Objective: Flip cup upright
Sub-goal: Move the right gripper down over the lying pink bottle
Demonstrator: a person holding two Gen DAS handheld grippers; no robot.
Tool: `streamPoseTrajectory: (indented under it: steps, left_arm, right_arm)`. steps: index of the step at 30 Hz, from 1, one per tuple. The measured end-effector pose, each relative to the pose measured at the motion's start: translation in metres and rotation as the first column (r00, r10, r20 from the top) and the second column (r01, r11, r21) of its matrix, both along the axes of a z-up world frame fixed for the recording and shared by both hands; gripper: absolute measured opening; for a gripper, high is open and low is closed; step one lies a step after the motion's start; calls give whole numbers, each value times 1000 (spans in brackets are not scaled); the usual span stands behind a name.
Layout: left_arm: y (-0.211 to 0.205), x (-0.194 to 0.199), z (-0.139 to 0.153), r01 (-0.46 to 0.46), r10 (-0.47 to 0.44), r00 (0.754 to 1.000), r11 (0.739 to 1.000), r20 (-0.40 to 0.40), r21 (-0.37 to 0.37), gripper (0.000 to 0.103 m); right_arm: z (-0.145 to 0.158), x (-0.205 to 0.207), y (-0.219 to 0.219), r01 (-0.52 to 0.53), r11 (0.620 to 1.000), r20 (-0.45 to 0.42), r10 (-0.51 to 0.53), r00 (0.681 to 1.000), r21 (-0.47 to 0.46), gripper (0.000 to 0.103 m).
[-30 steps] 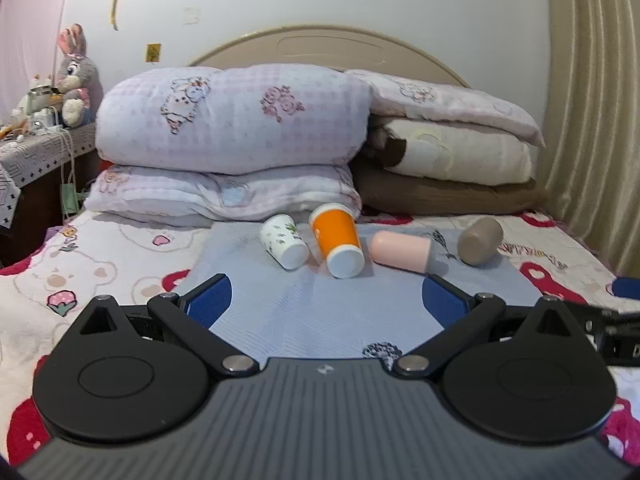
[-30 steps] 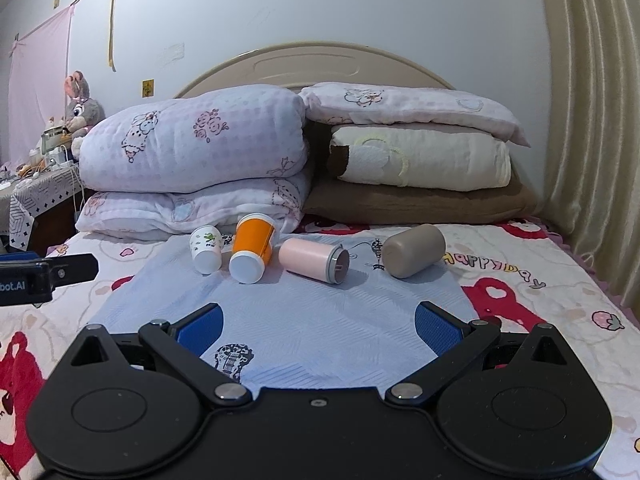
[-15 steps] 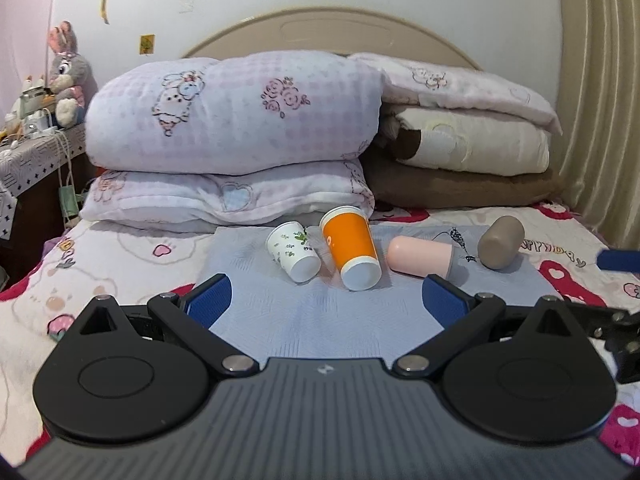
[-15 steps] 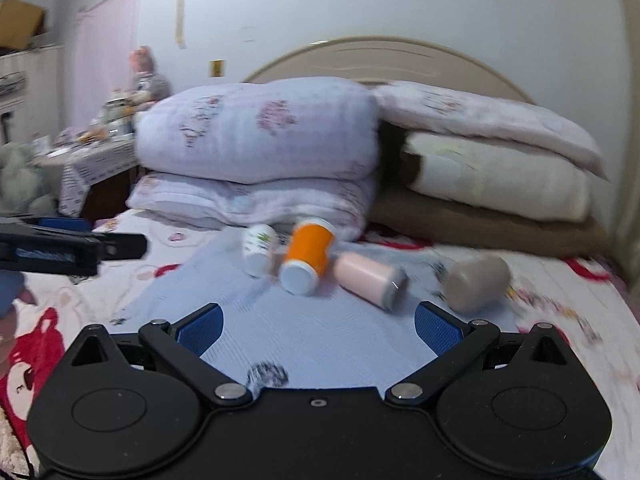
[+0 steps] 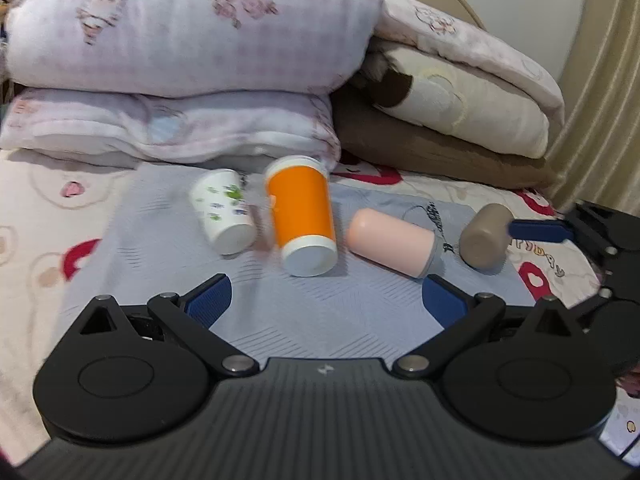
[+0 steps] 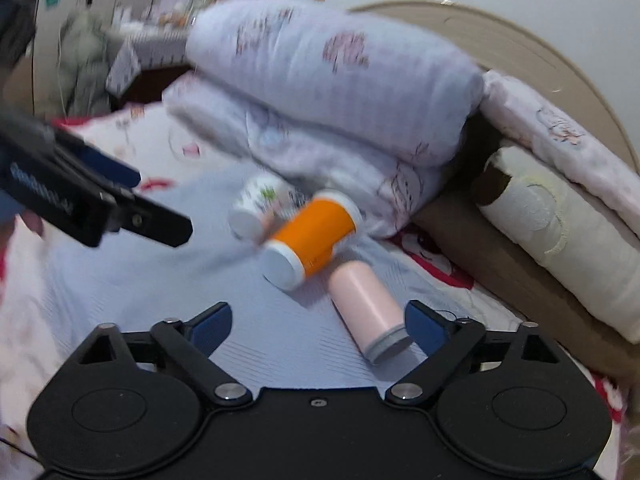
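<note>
Bed surface: I see four cups lying on their sides on the blue mat (image 5: 320,300), orange cup (image 5: 302,212) centre. Left gripper (image 5: 326,300) and right gripper (image 6: 318,320) both wide open, empty.

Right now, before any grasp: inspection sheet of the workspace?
Surface: light blue cloth spread on the patterned bedsheet.
Job's things: white printed cup, orange cup, pink cup and brown cup, all lying on their sides in a row.
Clutter: nothing seen on the cloth besides the cups.
Grippers: left gripper jaws open, empty; right gripper jaws open, empty, close to the pink cup.
Cables: nothing seen.
Surroundings: stacked pillows, folded quilts, headboard.
</note>
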State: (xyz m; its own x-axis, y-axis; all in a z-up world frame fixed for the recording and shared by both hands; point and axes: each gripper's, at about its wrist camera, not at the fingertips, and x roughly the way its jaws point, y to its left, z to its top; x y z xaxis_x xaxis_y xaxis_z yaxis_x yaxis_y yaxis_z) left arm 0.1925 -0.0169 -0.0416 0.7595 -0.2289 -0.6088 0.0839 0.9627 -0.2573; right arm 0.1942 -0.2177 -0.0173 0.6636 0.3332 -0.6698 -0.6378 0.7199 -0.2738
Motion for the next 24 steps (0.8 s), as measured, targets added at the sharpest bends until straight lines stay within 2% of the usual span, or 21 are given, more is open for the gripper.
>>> streamPoseTrajectory:
  steps: [3, 6, 9, 16, 20, 24]
  left_arm:
    - [-4, 15, -13, 44, -45, 999, 998, -18, -44, 103]
    - [-13, 22, -20, 35, -35, 999, 999, 7, 37, 103]
    - [-11, 33, -29, 25, -25, 1000, 1000, -12, 12, 103]
    - [-5, 60, -48, 32, -35, 998, 997, -43, -66, 102]
    - [-3, 74, -55, 51, -57, 997, 992, -56, -113, 101]
    - [1, 84, -64, 79, -94, 993, 979, -74, -187, 100]
  right_arm:
    - [-14, 17, 1, -28, 999, -4, 28, 1000, -34, 93]
    - [-34, 31, 11, -96, 985, 6, 98, 995, -145, 92]
    - [-52, 43, 16, -149, 957, -10, 152, 988, -249, 88]
    - [-69, 83, 27, -145, 943, -43, 138, 990, -300, 85]
    - [-81, 96, 37, -169, 914, -52, 161, 986, -370, 84]
    - [-83, 108, 36, -205, 924, -128, 172, 977, -323, 81]
